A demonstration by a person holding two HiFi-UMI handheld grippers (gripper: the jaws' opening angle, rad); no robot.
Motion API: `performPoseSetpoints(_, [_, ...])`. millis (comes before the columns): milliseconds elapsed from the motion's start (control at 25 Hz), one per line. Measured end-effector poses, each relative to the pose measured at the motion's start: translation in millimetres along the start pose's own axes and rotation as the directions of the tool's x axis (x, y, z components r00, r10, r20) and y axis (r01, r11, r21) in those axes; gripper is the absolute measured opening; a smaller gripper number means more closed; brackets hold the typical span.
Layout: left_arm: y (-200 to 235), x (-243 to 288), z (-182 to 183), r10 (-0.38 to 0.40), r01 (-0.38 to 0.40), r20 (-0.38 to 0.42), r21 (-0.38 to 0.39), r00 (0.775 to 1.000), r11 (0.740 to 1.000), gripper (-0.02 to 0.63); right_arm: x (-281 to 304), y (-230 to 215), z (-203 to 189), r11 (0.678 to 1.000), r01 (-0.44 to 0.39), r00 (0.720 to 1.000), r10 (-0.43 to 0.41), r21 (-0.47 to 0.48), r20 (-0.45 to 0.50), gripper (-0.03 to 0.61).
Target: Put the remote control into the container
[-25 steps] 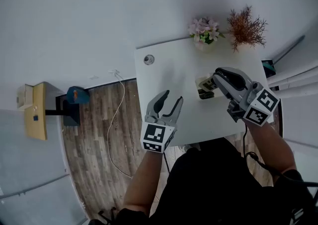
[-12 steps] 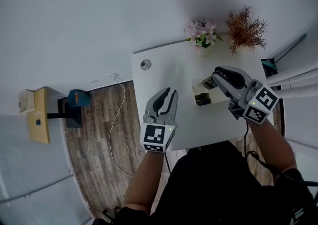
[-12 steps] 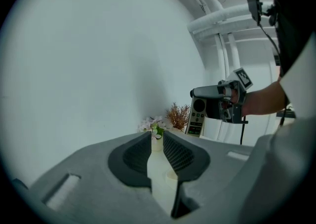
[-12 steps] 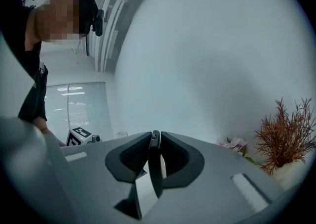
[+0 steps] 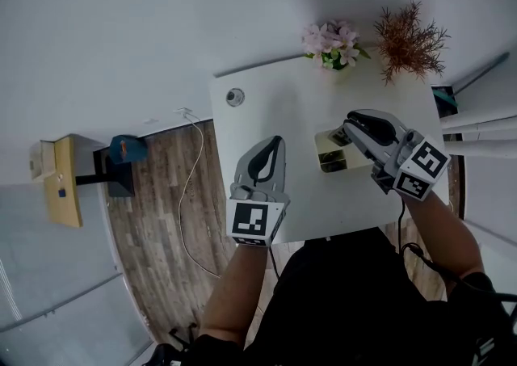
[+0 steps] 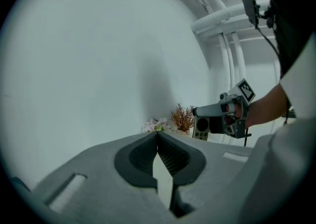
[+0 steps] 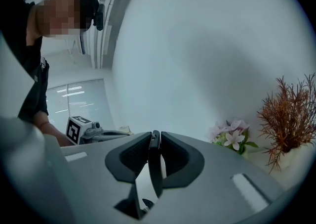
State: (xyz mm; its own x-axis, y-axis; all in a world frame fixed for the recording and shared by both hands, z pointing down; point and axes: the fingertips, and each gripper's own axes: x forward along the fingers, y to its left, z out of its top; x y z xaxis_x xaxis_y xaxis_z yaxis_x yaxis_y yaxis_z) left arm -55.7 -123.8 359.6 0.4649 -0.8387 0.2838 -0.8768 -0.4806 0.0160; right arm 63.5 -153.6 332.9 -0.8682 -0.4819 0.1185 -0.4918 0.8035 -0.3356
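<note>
Right tool [image 5: 349,124] clamped on the slim black remote control [image 7: 154,168] at the cream open container's [image 5: 322,140] rim, where a tilted release risks snagging the wall; left tool [image 5: 275,140] just closed, empty.

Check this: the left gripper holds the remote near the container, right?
Wrong gripper: the right gripper holds the remote near the container; the right gripper view shows it clamped between the jaws. The left gripper is shut, empty.
</note>
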Motion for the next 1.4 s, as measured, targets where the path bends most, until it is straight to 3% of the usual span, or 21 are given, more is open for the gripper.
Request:
performPoseSetpoints(400, [3, 17, -18, -0.013, 0.014, -0.059, 0.021, 0.998, 1.0, 0.002, 10, -15, -32, 1.0, 0.003, 0.999, -0.002, 0.013, -0.053, 0.061])
performPoseSetpoints(520, [4, 20, -23, -0.004, 0.003, -0.049, -0.014, 0.999, 1.0, 0.002, 13, -19, -40, 1.0, -0.007, 0.998, 0.008, 0.013, -0.067, 0.062])
performPoseSetpoints(960, [15, 30, -29, 0.041, -0.041, -0.002, -0.07, 0.999, 0.997, 0.002, 27, -15, -66, 0.994, -0.104, 0.986, 0.101, -0.018, -0.131, 0.063])
performPoseSetpoints(1120, [14, 35, -40, 0.042, -0.043, -0.016, -0.074, 0.999, 0.996, 0.002, 30, -11, -78, 0.987, -0.157, 0.976, 0.148, -0.04, -0.161, 0.062])
performPoseSetpoints(1400, [12, 40, -57, 0.047, -0.05, -0.033, -0.092, 0.998, 0.994, 0.002, 35, -17, -102, 0.984, -0.177, 0.966, 0.168, -0.034, -0.194, 0.063])
